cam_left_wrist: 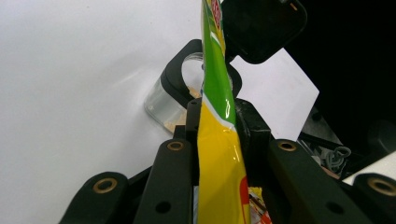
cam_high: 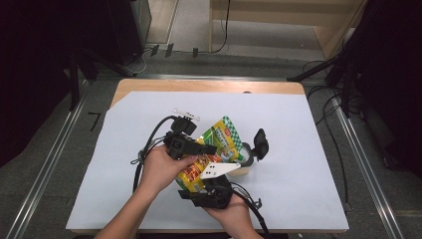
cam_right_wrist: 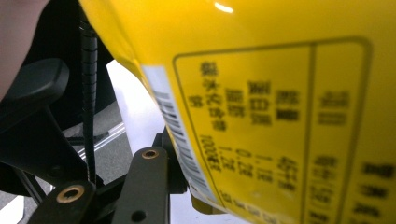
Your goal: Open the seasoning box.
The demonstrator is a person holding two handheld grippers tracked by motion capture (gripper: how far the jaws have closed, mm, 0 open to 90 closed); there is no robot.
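Observation:
A yellow and green snack pouch (cam_high: 220,142) is held up above the white-covered table (cam_high: 308,149). My left gripper (cam_high: 209,148) comes in from the left and is shut on the pouch's side edge; in the left gripper view the pouch (cam_left_wrist: 217,154) stands on edge, pinched between the jaws. My right gripper (cam_high: 201,181) reaches up from below and grips the pouch's lower end. In the right gripper view the printed back of the pouch (cam_right_wrist: 280,116) lies against one finger (cam_right_wrist: 147,186) and hides the other. Under the pouch stands a clear jar (cam_high: 244,168) (cam_left_wrist: 163,105).
The jar's black flip lid (cam_high: 260,143) (cam_left_wrist: 261,28) stands open at its right side. Cables trail from both grippers toward the table's near edge. Metal rails run along the floor on both sides of the table, and a wooden strip shows at its far edge.

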